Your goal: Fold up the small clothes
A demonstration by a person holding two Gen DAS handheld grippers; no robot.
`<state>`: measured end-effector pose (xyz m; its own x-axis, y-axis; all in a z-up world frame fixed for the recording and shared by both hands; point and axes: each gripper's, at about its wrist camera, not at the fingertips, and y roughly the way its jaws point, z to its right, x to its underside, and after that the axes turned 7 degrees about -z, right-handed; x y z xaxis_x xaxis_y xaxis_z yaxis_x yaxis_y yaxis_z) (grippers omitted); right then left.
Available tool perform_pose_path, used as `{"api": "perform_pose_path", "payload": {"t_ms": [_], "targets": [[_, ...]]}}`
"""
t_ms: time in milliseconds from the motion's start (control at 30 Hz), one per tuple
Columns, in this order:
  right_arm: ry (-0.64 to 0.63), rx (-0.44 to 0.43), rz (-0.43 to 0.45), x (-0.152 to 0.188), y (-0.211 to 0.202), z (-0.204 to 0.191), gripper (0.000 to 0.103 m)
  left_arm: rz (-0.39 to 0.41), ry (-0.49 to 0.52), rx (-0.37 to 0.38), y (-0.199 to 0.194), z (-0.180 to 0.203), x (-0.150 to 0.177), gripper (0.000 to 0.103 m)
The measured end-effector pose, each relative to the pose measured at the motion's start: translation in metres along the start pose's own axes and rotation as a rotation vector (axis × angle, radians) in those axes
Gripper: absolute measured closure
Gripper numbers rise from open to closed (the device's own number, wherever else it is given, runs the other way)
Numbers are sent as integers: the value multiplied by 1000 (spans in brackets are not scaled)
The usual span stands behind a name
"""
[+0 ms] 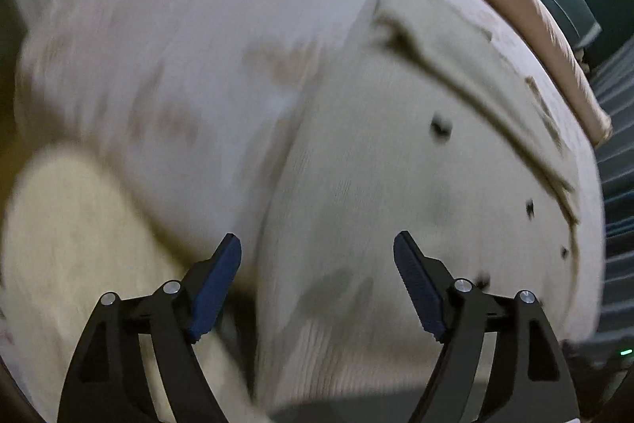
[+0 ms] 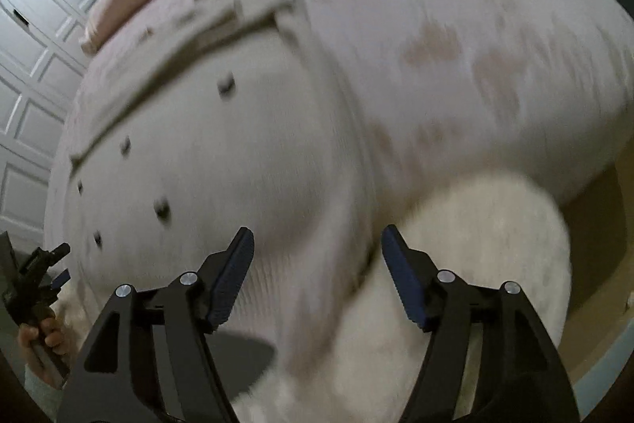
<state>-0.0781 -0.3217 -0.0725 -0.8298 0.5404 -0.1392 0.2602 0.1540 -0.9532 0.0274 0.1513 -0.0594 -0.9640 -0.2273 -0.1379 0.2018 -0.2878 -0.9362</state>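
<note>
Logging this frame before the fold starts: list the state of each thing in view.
Left tongs: open, holding nothing.
Right tongs: open, holding nothing.
Buttoned garment: spread flat on the bed, not yet folded.
Cream cloth: lying beside it, partly under its edge.
Bed: covered by a patterned sheet.

the garment ahead of the claw is matt ribbed knit cloth; the bedcover beyond looks soft, matt fabric.
</note>
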Motion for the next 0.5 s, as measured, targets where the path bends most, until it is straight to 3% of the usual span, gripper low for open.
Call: {"api": "perform_pose_path", "payload": {"t_ms": [67, 100, 167, 267, 367, 467, 500], "targets": [[-21, 8, 18, 6, -3, -4, 35, -36, -12, 35, 3, -10, 17, 27], [-28, -1, 16, 8, -3, -6, 26, -17, 32, 29, 1, -6, 23, 27], [-41, -25, 2, 9, -1, -12, 20, 5, 89, 2, -3, 5, 30, 26], [-86, -5, -29, 9, 9, -21, 15, -28, 143, 8, 6, 16, 32, 20], [-150, 3, -81, 8, 21, -33, 14, -83, 105, 34, 24, 11, 28, 20], [-213, -13, -146, 9, 33, -46, 14, -88, 86, 82, 28, 9, 24, 22], [-232, -11, -161, 9, 37, -50, 21, -87, 94, 94, 28, 10, 23, 29]]}}
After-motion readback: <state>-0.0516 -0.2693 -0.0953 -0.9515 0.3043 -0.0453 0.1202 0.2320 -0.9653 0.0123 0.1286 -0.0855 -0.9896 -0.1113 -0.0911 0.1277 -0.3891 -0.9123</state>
